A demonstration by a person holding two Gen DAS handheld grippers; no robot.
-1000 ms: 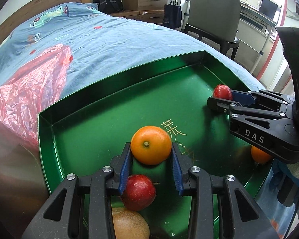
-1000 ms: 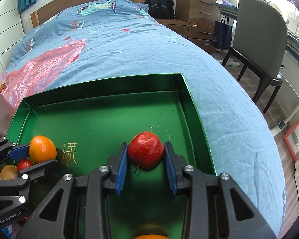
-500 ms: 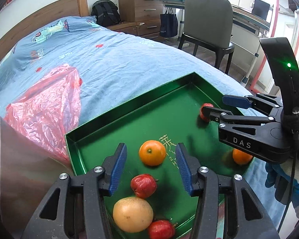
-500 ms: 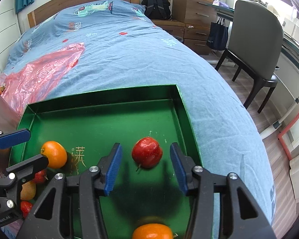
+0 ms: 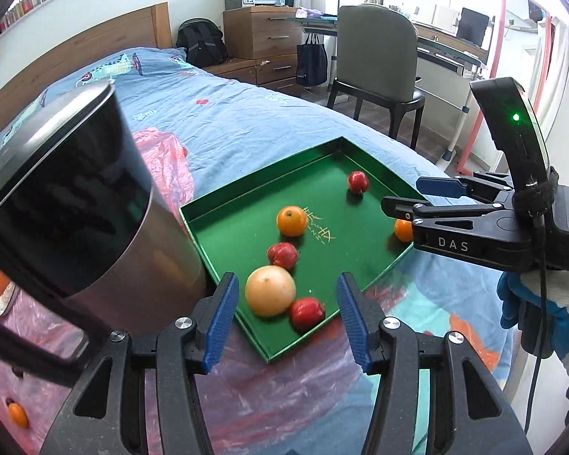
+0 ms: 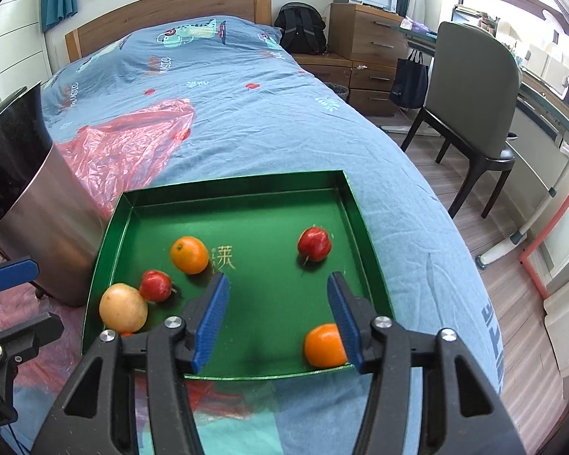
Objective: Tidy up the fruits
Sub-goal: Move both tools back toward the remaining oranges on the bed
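Both tools are hanging above the shallow green metal tray (image 6: 364, 227) lying on the bed with the blue printed cover (image 6: 246, 113), and both are standing released with nothing between their blue pads.

1 second ago the left tool (image 5: 286, 318) was clenched on the round orange (image 5: 291, 221) beside the gold lettering; its jaws have just been opening, and the orange is now sitting free on the tray floor, well ahead of the pads. The view has pulled up and away, so the whole tray is now showing, along with a large yellowish round fruit (image 5: 270, 291), a small red apple (image 5: 282, 255) between it and the orange, and another small red fruit (image 5: 306, 313) near the tray's near corner.

The right tool (image 6: 277, 318) was gripping the glossy red apple (image 6: 314, 243); its jaws have just been opening wide, and that apple is now resting alone in the tray's far right part, clear of the pads. A 2nd orange (image 6: 324, 345) is lying by the near right wall, partly behind the right pad.

A tall steel cylinder with a black top (image 5: 68, 197) is now filling the left of the left wrist view, standing just beside the tray on crumpled pink plastic sheeting (image 6: 129, 140). A gloved hand (image 5: 538, 303) is holding the right tool.
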